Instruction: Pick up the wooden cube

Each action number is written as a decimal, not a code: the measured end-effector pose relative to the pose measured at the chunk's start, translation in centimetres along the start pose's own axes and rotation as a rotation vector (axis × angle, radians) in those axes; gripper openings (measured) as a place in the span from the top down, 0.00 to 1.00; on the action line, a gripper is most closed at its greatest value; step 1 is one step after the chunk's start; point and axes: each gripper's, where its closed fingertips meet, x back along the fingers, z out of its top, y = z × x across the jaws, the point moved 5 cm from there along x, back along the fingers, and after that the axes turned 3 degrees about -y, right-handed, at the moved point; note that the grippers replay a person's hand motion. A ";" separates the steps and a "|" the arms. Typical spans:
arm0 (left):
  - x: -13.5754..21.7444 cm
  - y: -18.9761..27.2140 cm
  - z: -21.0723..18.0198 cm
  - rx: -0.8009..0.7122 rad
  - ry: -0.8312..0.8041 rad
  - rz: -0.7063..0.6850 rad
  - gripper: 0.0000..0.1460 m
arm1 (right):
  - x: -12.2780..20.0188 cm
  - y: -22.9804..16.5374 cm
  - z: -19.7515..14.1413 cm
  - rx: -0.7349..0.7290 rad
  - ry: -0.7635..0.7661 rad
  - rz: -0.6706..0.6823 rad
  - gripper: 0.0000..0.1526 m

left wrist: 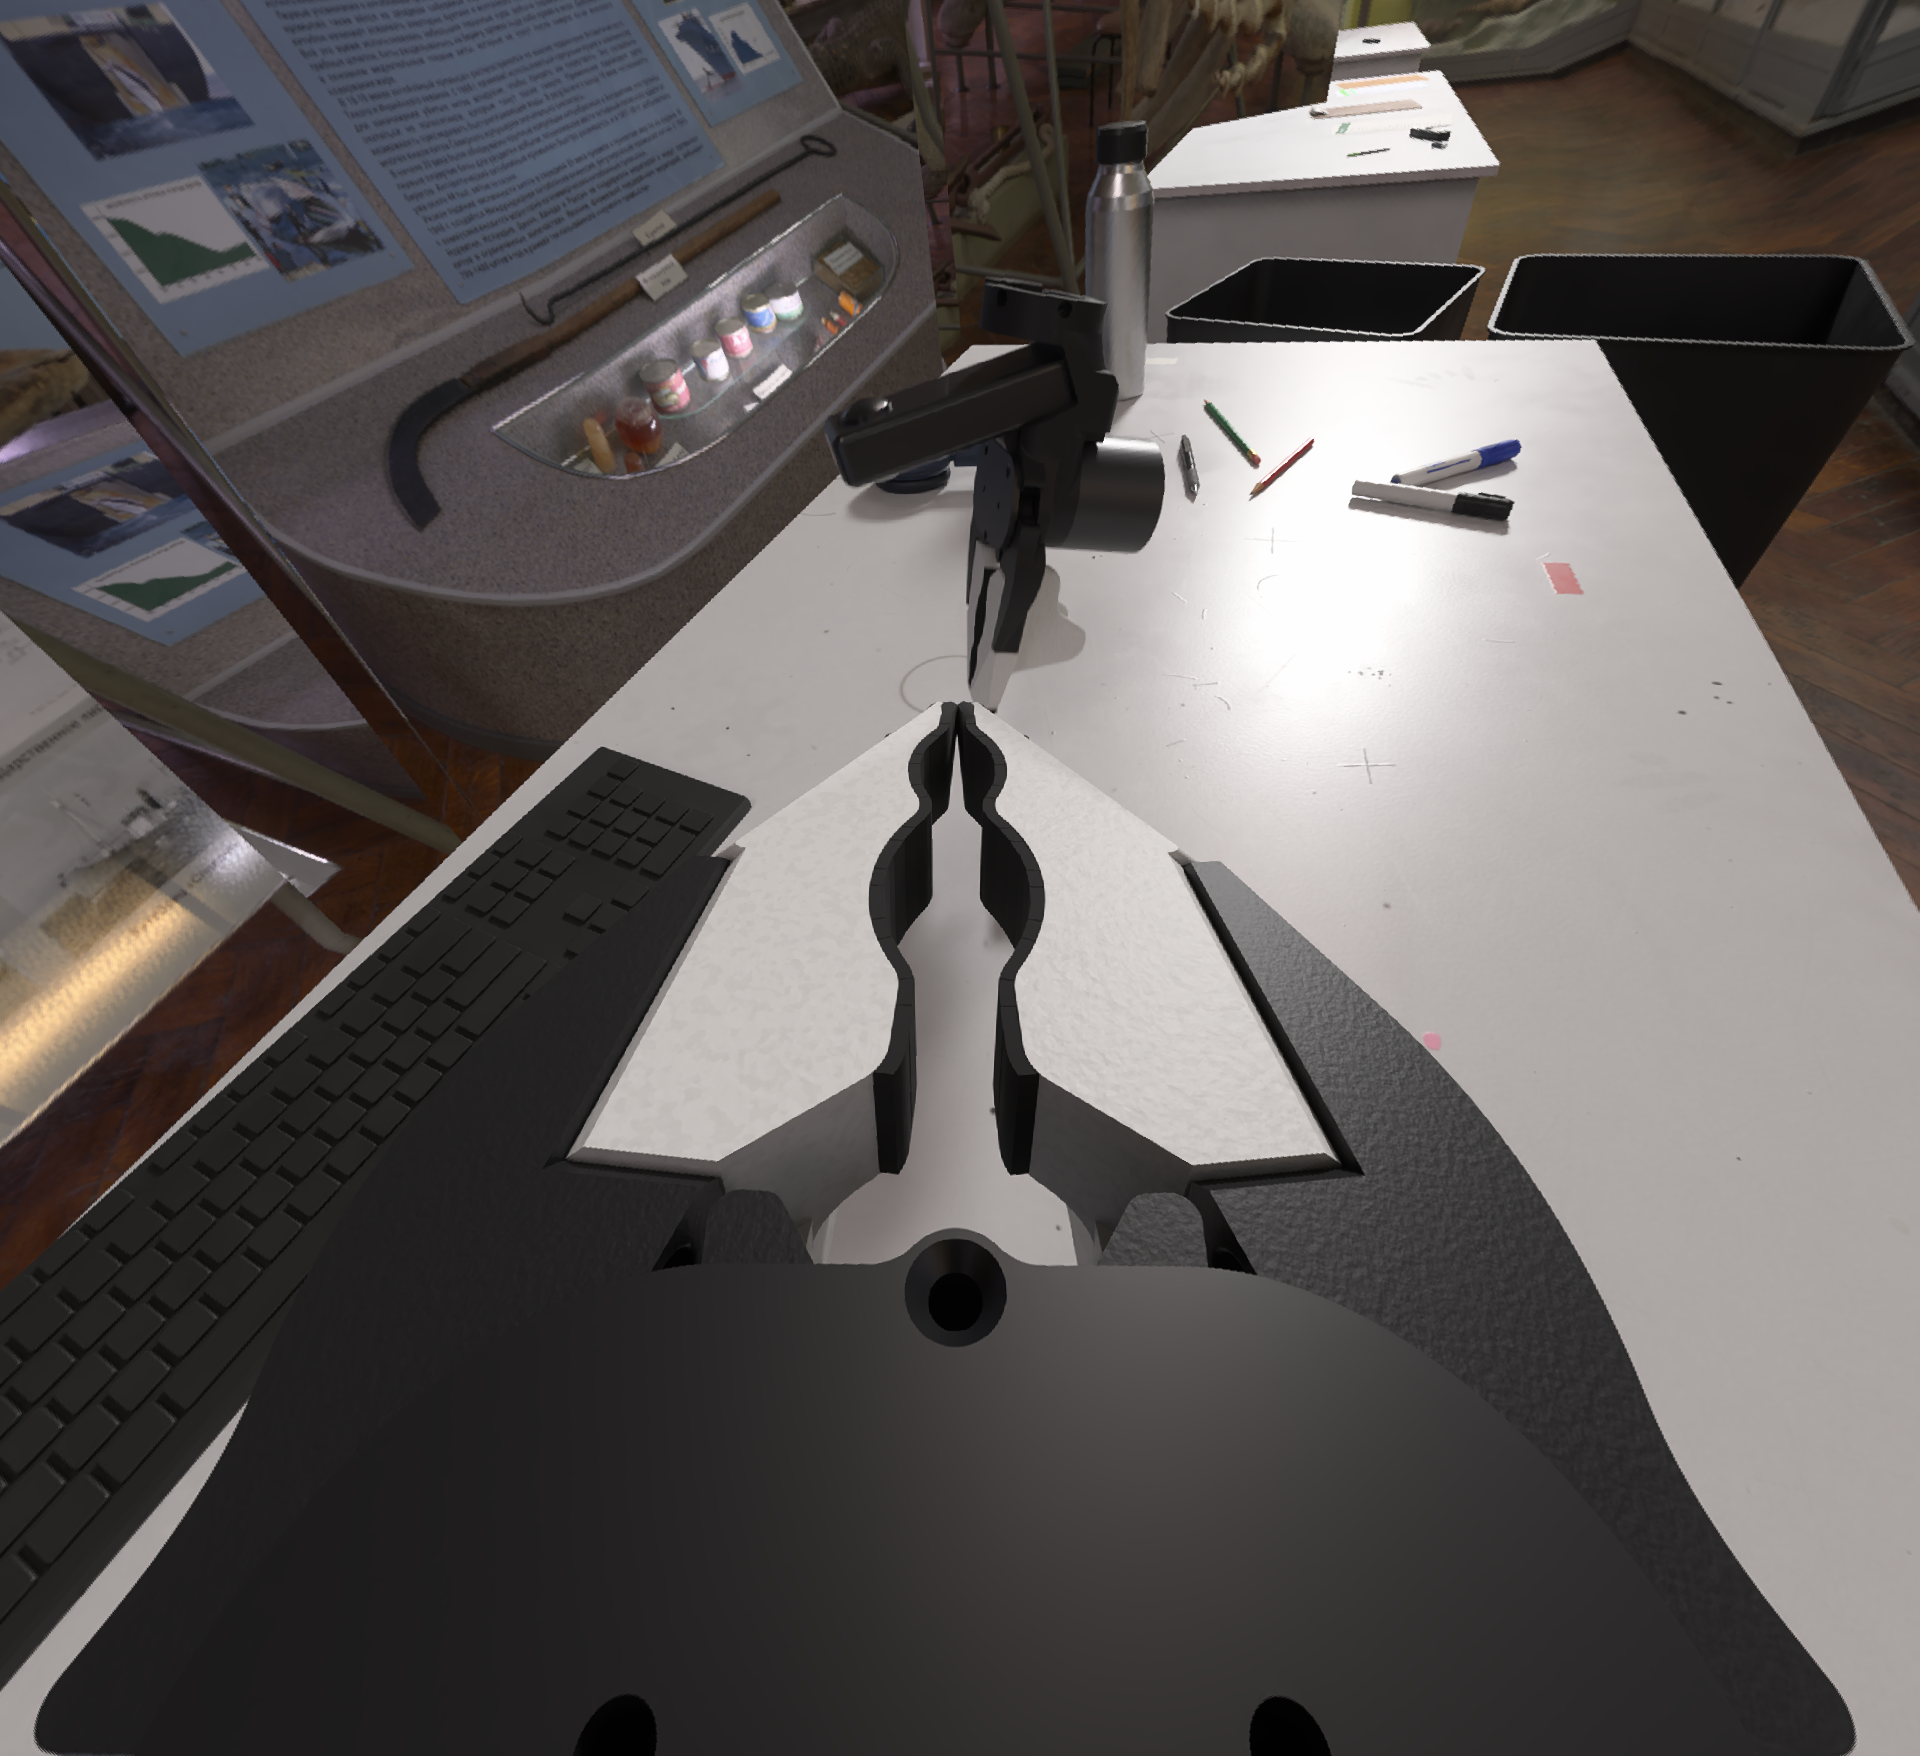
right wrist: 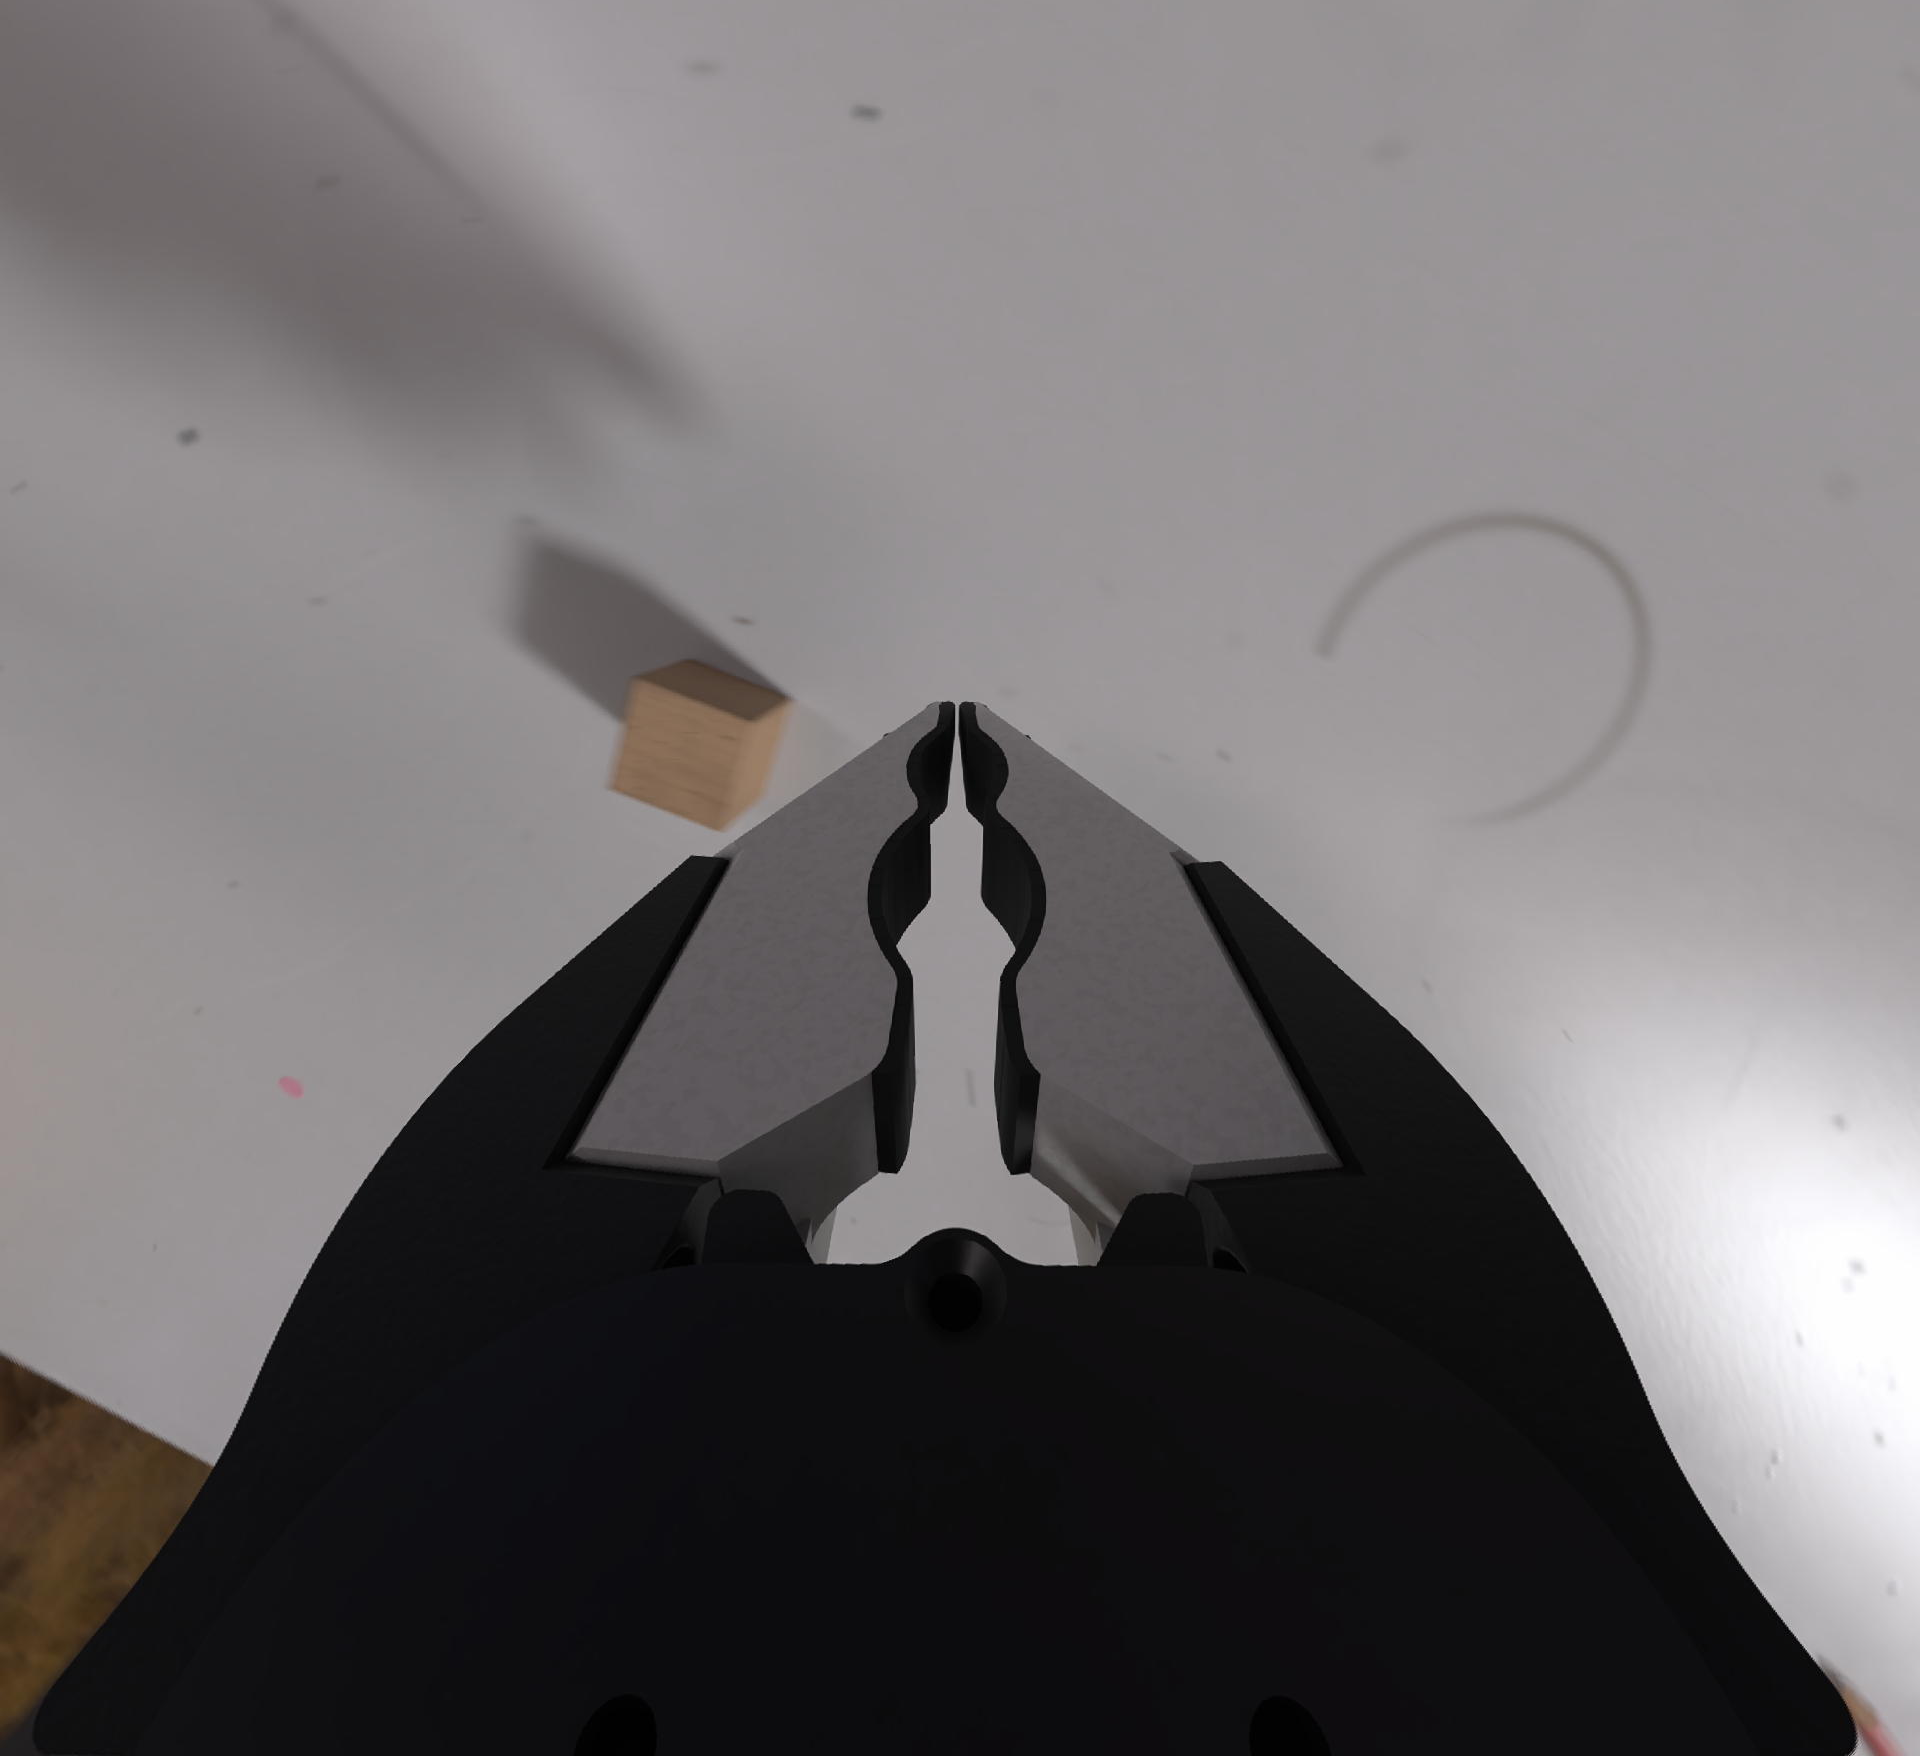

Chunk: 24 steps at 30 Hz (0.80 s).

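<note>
The wooden cube (right wrist: pixel 698 742) is small and light tan. It lies on the white table (right wrist: pixel 1143 252) in the right wrist view, just left of my right gripper's tips and apart from them. My right gripper (right wrist: pixel 956 714) is shut and empty, pointing down at the table. My left gripper (left wrist: pixel 957 714) is shut and empty above the table. The right gripper (left wrist: pixel 992 667) also shows in the left wrist view, pointing down just beyond my left tips. The cube does not show in the left wrist view.
A black keyboard (left wrist: pixel 312 1135) lies at the left. A metal bottle (left wrist: pixel 1119 252), pencils (left wrist: pixel 1231 433), a pen (left wrist: pixel 1189 466) and markers (left wrist: pixel 1434 501) lie farther back. Two black bins (left wrist: pixel 1704 335) stand past the far edge. A display stand (left wrist: pixel 416 252) rises on the left.
</note>
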 end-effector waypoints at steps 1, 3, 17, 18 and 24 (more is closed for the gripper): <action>0.1 0.0 0.0 0.001 0.002 -0.001 1.00 | -0.2 -1.2 0.3 0.043 0.001 0.020 1.00; 0.2 0.0 0.1 0.005 0.004 -0.004 1.00 | -0.3 -4.2 1.1 0.137 0.006 0.057 1.00; 0.6 0.4 0.0 0.007 -0.033 -0.028 1.00 | 4.1 -15.6 0.4 0.443 0.332 -0.078 1.00; 0.8 0.5 0.1 0.004 -0.031 -0.027 1.00 | 3.8 -15.8 -0.6 0.438 0.366 -0.096 1.00; 1.5 0.6 0.5 0.018 -0.008 -0.035 1.00 | 1.2 -12.8 -4.4 0.102 0.495 -0.336 0.83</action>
